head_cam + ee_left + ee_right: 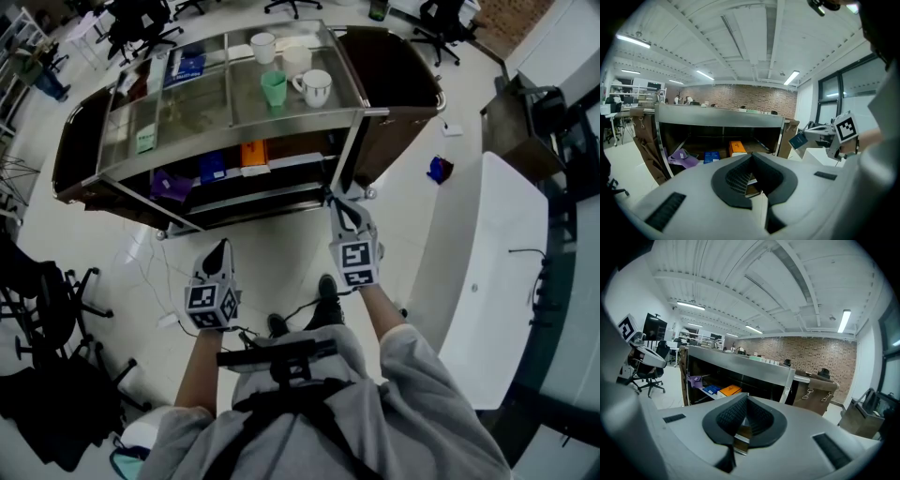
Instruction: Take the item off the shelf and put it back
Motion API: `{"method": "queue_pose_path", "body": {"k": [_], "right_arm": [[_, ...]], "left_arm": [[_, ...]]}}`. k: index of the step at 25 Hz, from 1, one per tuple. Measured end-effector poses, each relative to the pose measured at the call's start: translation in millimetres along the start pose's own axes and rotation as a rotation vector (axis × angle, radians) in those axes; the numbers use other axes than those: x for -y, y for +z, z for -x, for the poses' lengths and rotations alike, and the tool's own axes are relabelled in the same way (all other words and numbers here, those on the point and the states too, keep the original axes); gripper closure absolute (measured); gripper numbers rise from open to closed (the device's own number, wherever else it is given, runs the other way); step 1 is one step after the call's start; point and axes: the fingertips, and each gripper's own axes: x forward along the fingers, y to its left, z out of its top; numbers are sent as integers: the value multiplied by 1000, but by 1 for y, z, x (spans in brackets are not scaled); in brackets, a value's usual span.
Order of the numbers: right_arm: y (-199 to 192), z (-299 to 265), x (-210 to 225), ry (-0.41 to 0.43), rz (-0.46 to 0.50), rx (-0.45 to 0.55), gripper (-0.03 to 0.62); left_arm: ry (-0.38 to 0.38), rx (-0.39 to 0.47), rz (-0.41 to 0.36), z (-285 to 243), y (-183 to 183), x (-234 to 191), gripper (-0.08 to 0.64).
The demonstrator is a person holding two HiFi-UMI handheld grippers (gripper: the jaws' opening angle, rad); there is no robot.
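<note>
A steel shelf cart (pixel 360 112) stands in front of me. Its lower shelf holds an orange box (pixel 254 155), a blue box (pixel 213 167) and a purple item (pixel 171 185). The same things show in the left gripper view as the orange box (pixel 737 148), the blue box (pixel 711 156) and the purple item (pixel 682 157). My left gripper (pixel 221 248) hangs low, short of the cart, shut and empty. My right gripper (pixel 339 199) is near the cart's front right post, shut. Nothing shows between its jaws in the right gripper view.
On the cart's glass top stand a green cup (pixel 274 88), a white mug (pixel 315 87) and further white cups (pixel 263 47). A blue object (pixel 439 170) lies on the floor at the right. A white table (pixel 487 272) is to my right, office chairs (pixel 47 309) to my left.
</note>
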Motion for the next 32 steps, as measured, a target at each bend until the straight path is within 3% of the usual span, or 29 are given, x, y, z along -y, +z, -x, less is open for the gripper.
{"method": "queue_pose_path", "body": {"k": [15,32], "right_arm": [[-2,-61,12,39,4,-18,591],[-44,-56,21,-3,-50,-106,586]], "left_arm": [[-25,-40,14,-50,-1,13,554],[-40,-81,8,-59,-20,20,554]]}}
